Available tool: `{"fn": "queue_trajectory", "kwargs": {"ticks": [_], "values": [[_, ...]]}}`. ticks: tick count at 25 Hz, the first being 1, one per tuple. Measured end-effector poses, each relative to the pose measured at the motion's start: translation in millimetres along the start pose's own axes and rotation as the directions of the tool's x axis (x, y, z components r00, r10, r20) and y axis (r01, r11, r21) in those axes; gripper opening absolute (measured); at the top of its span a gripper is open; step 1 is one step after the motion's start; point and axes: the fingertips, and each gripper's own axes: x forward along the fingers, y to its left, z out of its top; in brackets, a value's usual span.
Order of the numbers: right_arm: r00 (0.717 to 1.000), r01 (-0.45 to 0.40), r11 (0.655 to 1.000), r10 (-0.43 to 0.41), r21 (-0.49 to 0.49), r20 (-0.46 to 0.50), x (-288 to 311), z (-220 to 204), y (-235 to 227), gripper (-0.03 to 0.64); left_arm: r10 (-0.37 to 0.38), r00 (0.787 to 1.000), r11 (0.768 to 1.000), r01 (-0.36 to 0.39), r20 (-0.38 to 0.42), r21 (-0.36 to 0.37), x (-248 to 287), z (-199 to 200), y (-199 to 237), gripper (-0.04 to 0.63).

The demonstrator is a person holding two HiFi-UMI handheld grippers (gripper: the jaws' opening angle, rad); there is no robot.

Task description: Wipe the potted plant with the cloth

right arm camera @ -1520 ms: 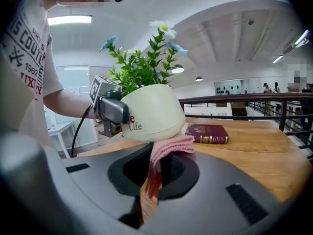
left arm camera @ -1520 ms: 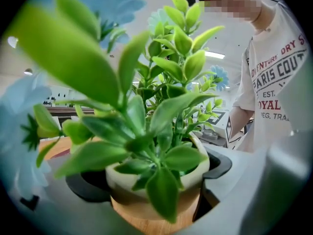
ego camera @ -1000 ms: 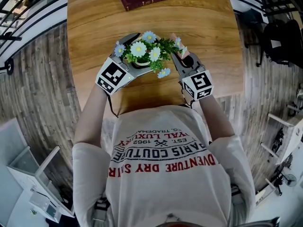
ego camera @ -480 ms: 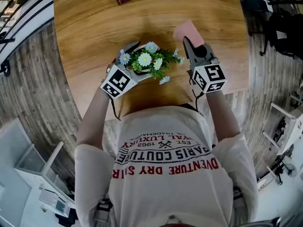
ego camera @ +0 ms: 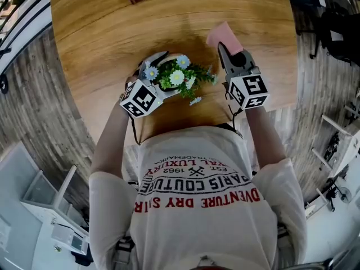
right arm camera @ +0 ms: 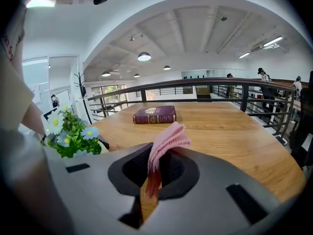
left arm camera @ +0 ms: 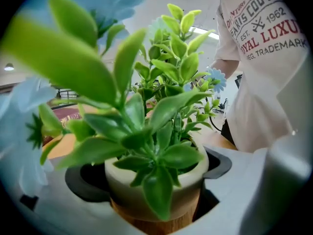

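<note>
The right gripper, pinching the cloth, has drawn away right of the potted plant, which the left gripper clamps by its pot; one wiping pass seems over.

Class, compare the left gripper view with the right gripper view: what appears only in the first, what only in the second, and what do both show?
Only the left gripper view shows the cream pot with its wooden base, clamped between the jaws of the left gripper. Only the right gripper view shows the pink cloth, pinched in the right gripper and sticking up from its jaws. Both show the plant, with green leaves and pale blue flowers, and the wooden table.
</note>
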Motion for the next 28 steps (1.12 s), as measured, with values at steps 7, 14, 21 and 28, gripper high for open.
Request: {"fn": "queue_trajectory", "kwargs": {"ticks": [7, 14, 21, 28], "values": [[1.000, 0.002, 1.000, -0.002, -0.001, 0.001, 10.6, 7.2, 2.4, 0.035, 0.007, 1.000, 1.000, -0.007, 0.012, 0.003, -0.4, -3.0, -2.5, 0.528], [1.000, -0.016, 0.999, 0.016, -0.029, 0.002, 17.2, 12.7, 15.6, 0.035, 0.035, 0.998, 0.999, -0.033, 0.050, -0.036, -11.7, -7.2, -2.1, 0.529], [0.999, -0.021, 0.998, 0.023, -0.061, 0.027, 7.6, 16.5, 31.8, 0.035, 0.119, 0.991, 0.991, -0.115, 0.056, -0.070, -38.1, -15.2, 0.5, 0.529], [0.997, -0.021, 0.992, 0.031, -0.123, 0.074, -17.7, 35.3, 42.5, 0.035, 0.313, 0.944, 0.947, -0.302, 0.105, -0.109, -79.4, 8.7, 10.6, 0.527]]}}
